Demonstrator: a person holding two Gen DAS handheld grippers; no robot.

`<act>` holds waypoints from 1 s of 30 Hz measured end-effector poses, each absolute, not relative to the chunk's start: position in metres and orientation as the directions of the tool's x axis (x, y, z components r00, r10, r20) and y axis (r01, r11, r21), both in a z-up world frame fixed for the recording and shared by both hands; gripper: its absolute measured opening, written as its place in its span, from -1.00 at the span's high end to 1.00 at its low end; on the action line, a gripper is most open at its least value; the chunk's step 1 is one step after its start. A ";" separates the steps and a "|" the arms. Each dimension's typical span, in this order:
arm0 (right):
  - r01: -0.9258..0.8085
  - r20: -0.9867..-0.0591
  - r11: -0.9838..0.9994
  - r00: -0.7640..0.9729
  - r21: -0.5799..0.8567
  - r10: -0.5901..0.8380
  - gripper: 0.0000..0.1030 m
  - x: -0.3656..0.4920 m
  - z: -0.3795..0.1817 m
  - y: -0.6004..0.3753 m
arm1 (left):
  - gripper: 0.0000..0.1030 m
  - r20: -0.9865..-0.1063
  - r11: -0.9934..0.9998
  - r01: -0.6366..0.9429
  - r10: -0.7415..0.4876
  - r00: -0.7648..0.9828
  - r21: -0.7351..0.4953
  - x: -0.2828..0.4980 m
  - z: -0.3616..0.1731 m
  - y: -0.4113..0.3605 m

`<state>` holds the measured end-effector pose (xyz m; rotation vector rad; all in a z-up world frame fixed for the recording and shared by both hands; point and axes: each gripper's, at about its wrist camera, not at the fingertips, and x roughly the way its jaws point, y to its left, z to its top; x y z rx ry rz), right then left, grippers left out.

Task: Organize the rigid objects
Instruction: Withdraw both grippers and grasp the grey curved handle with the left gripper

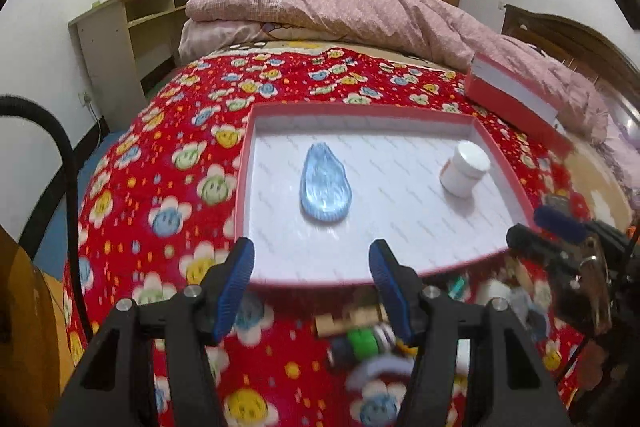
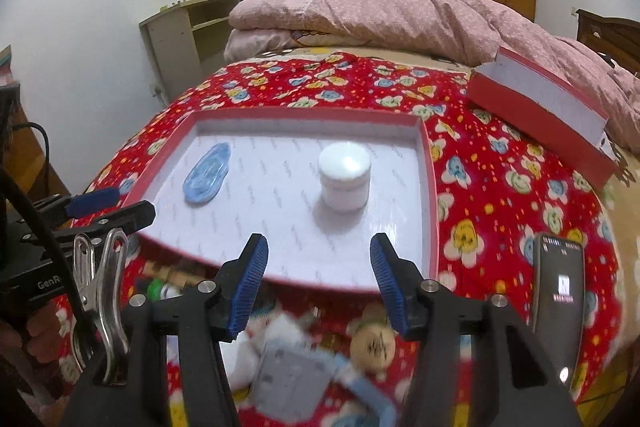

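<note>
The white jar [image 2: 345, 175] stood upright in the middle of the right-wrist view, inside the shallow red-rimmed tray [image 2: 428, 163], with the blue teardrop dish [image 2: 208, 173] lying flat well apart from it toward the tray's left. Both were already stowed. The step in hand looked like a turn back for the next piece. The right gripper [image 2: 318, 283] hung at lower centre, jaws parted and empty. The left gripper [image 1: 312, 287], lower centre of its own view, was likewise released and empty. Below the tray's near edge lay a blurred heap of small objects [image 1: 360, 339] on the red flowered blanket [image 1: 180, 155]. The next move would call for choosing one piece from that heap and lowering open jaws around it.
</note>
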<state>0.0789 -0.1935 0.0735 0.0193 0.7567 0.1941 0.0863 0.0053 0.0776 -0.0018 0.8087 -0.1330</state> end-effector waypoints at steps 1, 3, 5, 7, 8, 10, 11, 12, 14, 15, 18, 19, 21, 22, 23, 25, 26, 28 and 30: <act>-0.167 -0.682 0.982 0.709 0.088 0.181 -0.06 0.073 0.073 -0.194 | -0.23 -0.723 0.991 0.117 -0.123 0.680 -0.059 0.082 0.077 0.006; -0.169 -0.689 0.982 0.701 0.088 0.183 -0.06 0.061 0.070 -0.194 | -0.23 -0.726 0.990 0.121 -0.135 0.674 -0.071 0.072 0.074 0.006; -0.170 -0.695 0.981 0.695 0.089 0.184 -0.06 0.048 0.067 -0.194 | -0.24 -0.733 0.990 0.123 -0.133 0.667 -0.067 0.061 0.070 0.005; -0.173 -0.698 0.980 0.690 0.095 0.189 -0.06 0.035 0.065 -0.195 | -0.24 -0.741 0.990 0.124 -0.130 0.659 -0.064 0.053 0.065 0.003; -0.173 -0.699 0.980 0.689 0.098 0.191 -0.06 0.031 0.063 -0.195 | -0.24 -0.744 0.990 0.125 -0.132 0.655 -0.066 0.049 0.062 0.003; -0.171 -0.699 0.980 0.688 0.105 0.196 -0.06 0.021 0.061 -0.197 | -0.25 -0.750 0.989 0.128 -0.144 0.645 -0.079 0.041 0.057 0.002; -0.171 -0.700 0.979 0.686 0.109 0.198 -0.06 0.015 0.058 -0.197 | -0.28 -0.753 0.988 0.131 -0.150 0.640 -0.085 0.037 0.054 0.002; -0.171 -0.702 0.979 0.684 0.111 0.200 -0.06 0.011 0.057 -0.197 | -0.32 -0.757 0.985 0.143 -0.164 0.633 -0.094 0.032 0.051 0.001; -0.171 -0.708 0.978 0.677 0.117 0.203 -0.06 0.001 0.051 -0.198 | -0.61 -0.762 0.981 0.163 -0.186 0.621 -0.107 0.026 0.045 -0.001; -0.170 -0.711 0.978 0.674 0.118 0.203 -0.06 -0.002 0.049 -0.198 | -0.67 -0.763 0.979 0.171 -0.192 0.617 -0.108 0.022 0.042 -0.002; -0.168 -0.722 0.979 0.662 0.117 0.200 -0.06 -0.013 0.039 -0.199 | -0.69 -0.762 0.976 0.197 -0.195 0.617 -0.091 0.014 0.035 -0.009; -0.169 -0.728 0.979 0.656 0.115 0.198 -0.06 -0.018 0.036 -0.200 | -0.69 -0.763 0.975 0.207 -0.197 0.615 -0.085 0.012 0.034 -0.012; -0.169 -0.735 0.979 0.649 0.112 0.196 -0.06 -0.024 0.032 -0.201 | -0.69 -0.763 0.971 0.223 -0.206 0.613 -0.082 0.010 0.032 -0.018; -0.168 -0.735 0.979 0.649 0.113 0.196 -0.06 -0.026 0.031 -0.203 | -0.69 -0.762 0.970 0.229 -0.210 0.613 -0.084 0.010 0.032 -0.020; -0.166 -0.734 0.980 0.650 0.115 0.196 -0.06 -0.030 0.029 -0.205 | -0.69 -0.759 0.968 0.237 -0.218 0.613 -0.086 0.010 0.031 -0.024; -0.161 -0.735 0.980 0.649 0.120 0.196 -0.06 -0.034 0.028 -0.208 | -0.69 -0.757 0.966 0.244 -0.222 0.615 -0.085 0.011 0.029 -0.028; -0.160 -0.735 0.979 0.647 0.126 0.201 -0.06 -0.036 0.027 -0.209 | -0.69 -0.756 0.966 0.245 -0.223 0.616 -0.085 0.012 0.028 -0.030; -0.162 -0.737 0.978 0.643 0.134 0.207 -0.06 -0.038 0.025 -0.211 | -0.69 -0.754 0.966 0.245 -0.225 0.618 -0.087 0.015 0.026 -0.033; -0.165 -0.741 0.977 0.637 0.139 0.213 -0.06 -0.040 0.022 -0.211 | -0.69 -0.753 0.970 0.229 -0.211 0.623 -0.082 0.018 0.022 -0.035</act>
